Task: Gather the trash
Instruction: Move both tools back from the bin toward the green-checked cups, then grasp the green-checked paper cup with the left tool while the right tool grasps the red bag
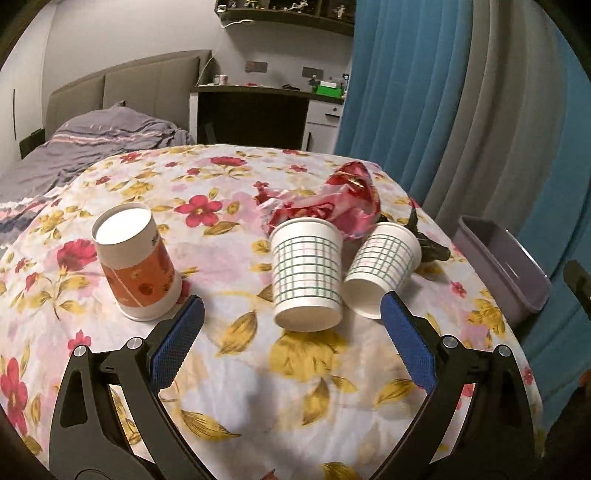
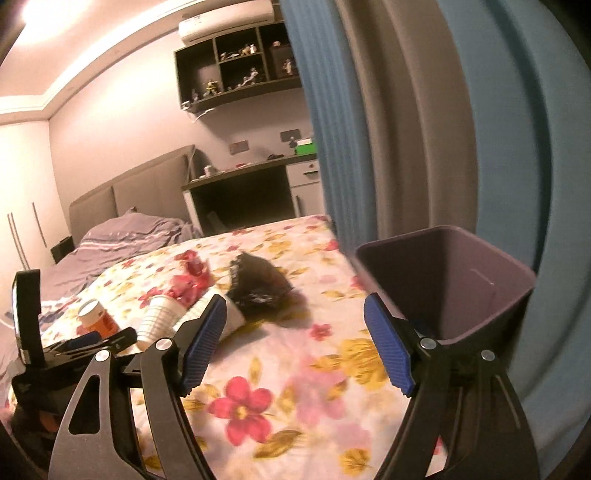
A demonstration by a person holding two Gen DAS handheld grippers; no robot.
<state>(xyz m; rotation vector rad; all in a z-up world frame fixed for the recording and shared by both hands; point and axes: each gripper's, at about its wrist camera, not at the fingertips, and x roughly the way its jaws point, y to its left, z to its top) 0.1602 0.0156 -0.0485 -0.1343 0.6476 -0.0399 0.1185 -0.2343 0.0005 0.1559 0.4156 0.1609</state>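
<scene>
Both the left gripper (image 1: 291, 310) and right gripper (image 2: 295, 325) are seen with jaws released and nothing held. On the floral surface (image 1: 258, 387), two checked cups (image 1: 306, 273) are lying beside a red wrapper (image 1: 332, 203), left of the purple bin (image 2: 461, 288).

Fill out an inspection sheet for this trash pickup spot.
Surface: floral cloth covers it.
Job's things: orange cup upside down; two checked cups on their sides; red wrapper; dark wrapper; purple bin at the edge.
Clutter: nothing seen.
Grippers: left gripper and right gripper open, empty.
Cables: white cable under the wall shelf.
Surroundings: bed, desk, blue curtain.
</scene>
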